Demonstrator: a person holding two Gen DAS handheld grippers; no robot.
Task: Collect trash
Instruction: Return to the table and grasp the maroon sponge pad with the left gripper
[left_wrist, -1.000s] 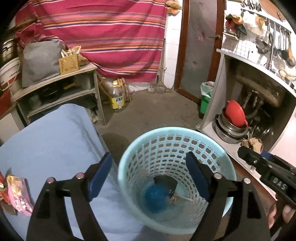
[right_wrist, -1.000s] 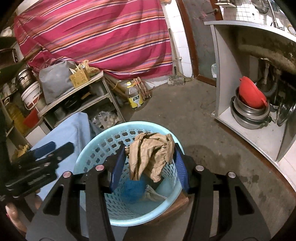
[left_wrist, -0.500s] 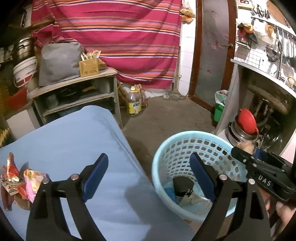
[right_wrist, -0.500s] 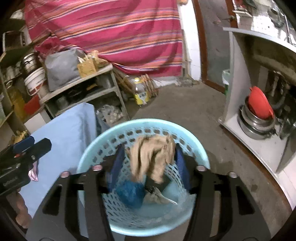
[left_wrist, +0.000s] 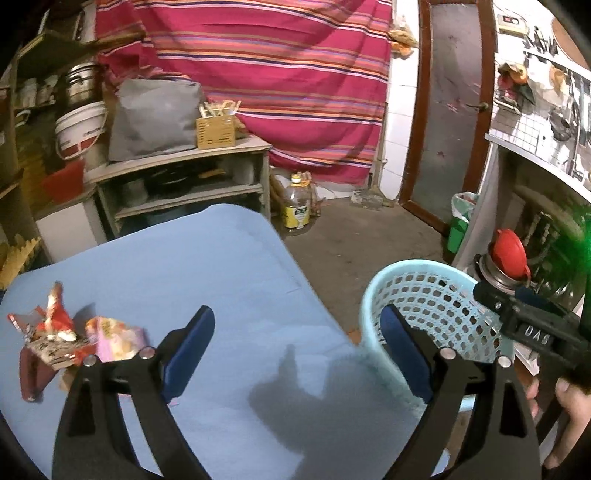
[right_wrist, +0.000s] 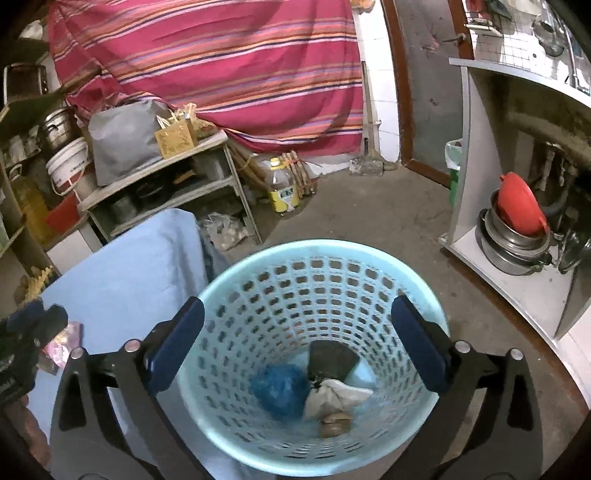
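- The left gripper (left_wrist: 297, 347), a black two-finger frame with dark blue pads (left_wrist: 192, 343), points forward and downward; its jaws stand wide apart with nothing between them.
- The right gripper (right_wrist: 293, 345), of the same black build with blue pads (right_wrist: 419, 345), also tilts downward; its jaws have just been opening and now stand spread wide, gripping nothing.
- In the left wrist view, a bare hand (left_wrist: 565, 417) clasps the right gripper's black handle at the lower right edge.

Both wrist views look steeply down, sharing the blue basket (right_wrist: 321, 258) and blue table (left_wrist: 221, 266).
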